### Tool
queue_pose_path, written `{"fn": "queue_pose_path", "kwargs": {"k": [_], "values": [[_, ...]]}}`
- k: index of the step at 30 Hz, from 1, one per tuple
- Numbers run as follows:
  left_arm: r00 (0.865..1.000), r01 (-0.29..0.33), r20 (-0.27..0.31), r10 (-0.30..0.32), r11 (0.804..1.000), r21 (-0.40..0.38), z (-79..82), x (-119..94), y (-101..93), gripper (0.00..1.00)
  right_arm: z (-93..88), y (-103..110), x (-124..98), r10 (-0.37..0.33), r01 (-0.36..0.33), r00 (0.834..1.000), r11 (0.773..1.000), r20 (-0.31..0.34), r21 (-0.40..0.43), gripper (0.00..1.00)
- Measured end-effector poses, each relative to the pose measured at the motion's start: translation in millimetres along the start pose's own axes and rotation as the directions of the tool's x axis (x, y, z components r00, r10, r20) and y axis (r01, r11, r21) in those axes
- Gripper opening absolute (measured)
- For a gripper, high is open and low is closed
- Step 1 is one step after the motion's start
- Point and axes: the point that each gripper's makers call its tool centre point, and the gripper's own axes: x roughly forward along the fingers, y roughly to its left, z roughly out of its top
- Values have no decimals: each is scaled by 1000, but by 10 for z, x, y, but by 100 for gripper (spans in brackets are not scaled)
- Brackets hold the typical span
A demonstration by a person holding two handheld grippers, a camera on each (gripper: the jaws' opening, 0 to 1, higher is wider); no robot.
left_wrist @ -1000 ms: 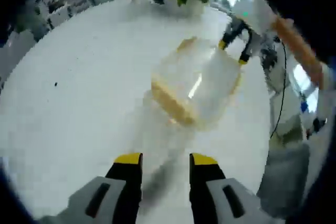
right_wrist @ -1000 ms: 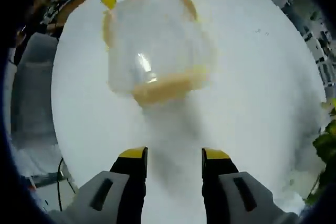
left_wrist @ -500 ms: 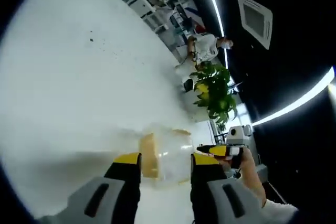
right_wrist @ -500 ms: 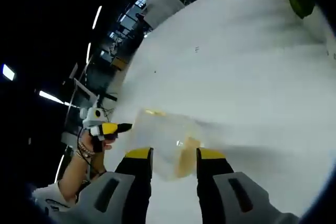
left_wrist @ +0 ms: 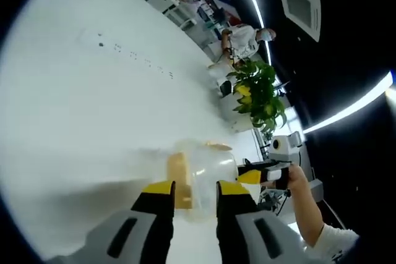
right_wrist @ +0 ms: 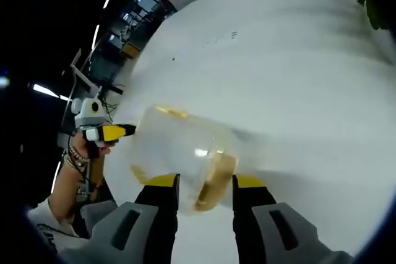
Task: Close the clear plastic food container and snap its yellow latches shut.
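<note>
The clear plastic container (left_wrist: 207, 171) lies on the white table (left_wrist: 93, 103), held between both grippers from opposite ends. In the left gripper view, one yellow latch (left_wrist: 179, 180) sits just beyond my left gripper (left_wrist: 195, 190), whose jaws stand a narrow gap apart. My right gripper (left_wrist: 260, 175), held by a hand, touches the container's far end. In the right gripper view, the container (right_wrist: 179, 146) fills the lower middle, and its near yellow latch (right_wrist: 213, 180) lies between the open jaws of my right gripper (right_wrist: 204, 182). My left gripper (right_wrist: 114, 132) points at the container's far end.
A potted green plant (left_wrist: 257, 97) stands at the table's far edge, with a person (left_wrist: 244, 41) and shelves behind it. The table edge (right_wrist: 133, 72) curves close to the container's left side, with desks and chairs beyond. Bare tabletop stretches away to the right.
My left gripper's jaws have drawn closer together around the near latch. In the right gripper view the container looks larger and closer, and my left gripper has moved up to its end.
</note>
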Motion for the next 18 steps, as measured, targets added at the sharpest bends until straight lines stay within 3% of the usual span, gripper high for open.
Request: {"fn": "queue_pose_path", "kwargs": {"k": [4, 9, 14, 18], "values": [[1000, -19, -2, 19, 1000, 17, 21, -18, 32, 17, 25, -101, -52, -63, 63, 998, 998, -6, -25, 36], [1000, -3, -13, 3, 1000, 19, -3, -14, -7, 15, 65, -120, -129, -55, 55, 998, 998, 15, -26, 24], [1000, -18, -23, 18, 1000, 17, -25, 11, 27, 12, 10, -38, -88, -9, 9, 1000, 1000, -5, -3, 21], [1000, -13, -19, 13, 999, -33, -21, -8, 31, 11, 5, -35, -84, -28, 28, 999, 999, -17, -23, 21]]}}
